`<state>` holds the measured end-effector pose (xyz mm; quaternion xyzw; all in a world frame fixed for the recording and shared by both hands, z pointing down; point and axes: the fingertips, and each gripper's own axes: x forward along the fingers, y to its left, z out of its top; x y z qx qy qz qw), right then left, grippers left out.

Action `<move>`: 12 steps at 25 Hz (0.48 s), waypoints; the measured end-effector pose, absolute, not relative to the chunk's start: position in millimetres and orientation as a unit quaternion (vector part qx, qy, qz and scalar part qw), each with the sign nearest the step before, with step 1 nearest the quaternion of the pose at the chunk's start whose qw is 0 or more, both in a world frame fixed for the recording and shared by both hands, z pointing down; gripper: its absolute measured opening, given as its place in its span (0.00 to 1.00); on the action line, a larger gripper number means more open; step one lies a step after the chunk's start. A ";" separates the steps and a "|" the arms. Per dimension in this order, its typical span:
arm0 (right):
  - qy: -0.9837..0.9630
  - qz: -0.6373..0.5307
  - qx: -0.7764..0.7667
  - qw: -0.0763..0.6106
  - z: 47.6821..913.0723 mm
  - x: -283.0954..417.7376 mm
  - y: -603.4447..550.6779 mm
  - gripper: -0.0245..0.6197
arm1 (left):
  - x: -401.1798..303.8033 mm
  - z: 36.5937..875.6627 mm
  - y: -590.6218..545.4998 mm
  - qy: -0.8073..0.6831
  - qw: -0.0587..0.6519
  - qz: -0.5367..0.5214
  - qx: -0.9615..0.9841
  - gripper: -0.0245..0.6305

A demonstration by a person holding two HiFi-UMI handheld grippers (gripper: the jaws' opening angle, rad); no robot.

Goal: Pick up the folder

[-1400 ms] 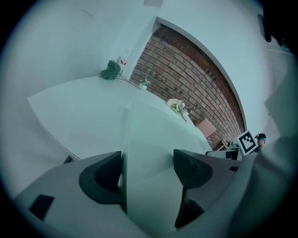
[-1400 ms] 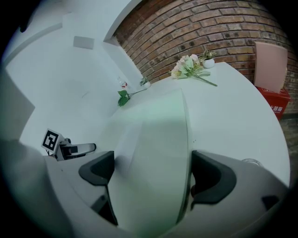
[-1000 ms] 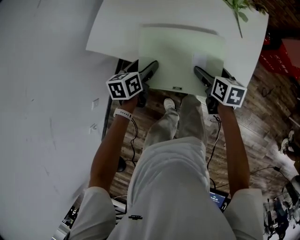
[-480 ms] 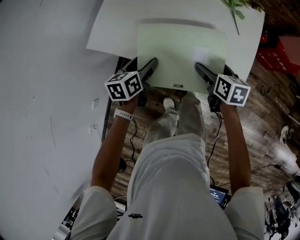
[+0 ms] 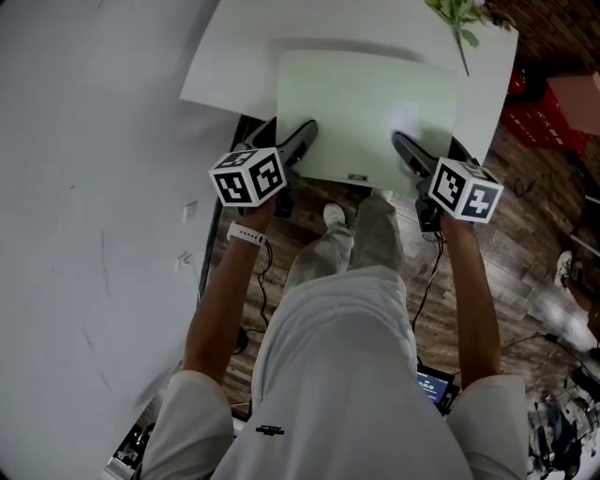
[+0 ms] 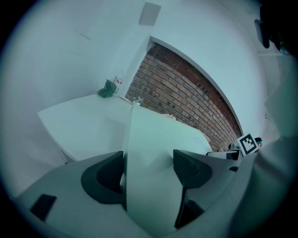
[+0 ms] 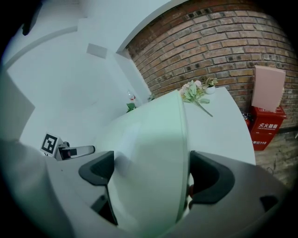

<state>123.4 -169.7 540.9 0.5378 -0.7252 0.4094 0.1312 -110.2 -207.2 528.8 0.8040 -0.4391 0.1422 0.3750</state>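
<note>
Your head view looks steeply down past your own body onto the table at the frame's top. Both gripper views sit low and close behind their jaws, facing across the table toward the brick wall; all three share the folder and flowers.

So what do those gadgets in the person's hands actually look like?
The left gripper and right gripper each have a grey body with two chunky black jaws and a white cube printed with black square patterns. Thin black cables hang below them. The person wears pale short sleeves and a white wristband on the left wrist.
</note>
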 end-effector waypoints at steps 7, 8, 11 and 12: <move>-0.733 0.402 0.538 0.109 517.4 123.2 -156.7 0.83 | -108.0 499.3 -198.2 -0.435 0.355 0.131 0.817 0.56; -0.734 0.399 0.539 0.108 513.0 124.2 -154.6 0.83 | -107.4 494.7 -196.3 -0.435 0.352 0.130 0.819 0.56; -0.736 0.393 0.542 0.101 499.9 125.4 -149.3 0.83 | -106.8 480.7 -191.9 -0.435 0.343 0.126 0.823 0.56; -0.738 0.390 0.542 0.099 495.6 125.6 -148.2 0.83 | -106.7 476.1 -190.8 -0.435 0.340 0.124 0.824 0.56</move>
